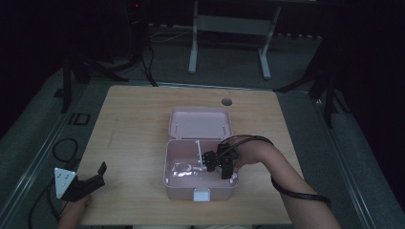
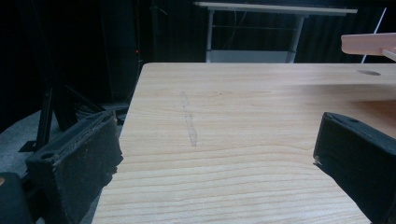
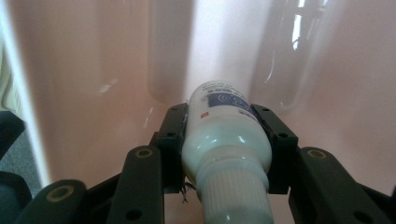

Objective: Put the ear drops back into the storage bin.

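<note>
Two black jaws of the right tool (image 3: 227,140) press against both sides of a white bottle (image 3: 224,140), its ribbed cap nearest the camera and its blue label farther on. Just beyond the bottle's far end rises the glossy inner wall of the pink box (image 3: 116,70). From the high view, this tool (image 1: 216,164) sits inside the box (image 1: 200,190), whose lid (image 1: 200,123) lies open behind it. Well apart, the left tool (image 2: 215,154) holds nothing, jaws spread wide over bare desk (image 2: 243,102); ahead and to its right shows the box's edge (image 2: 366,44).
</note>
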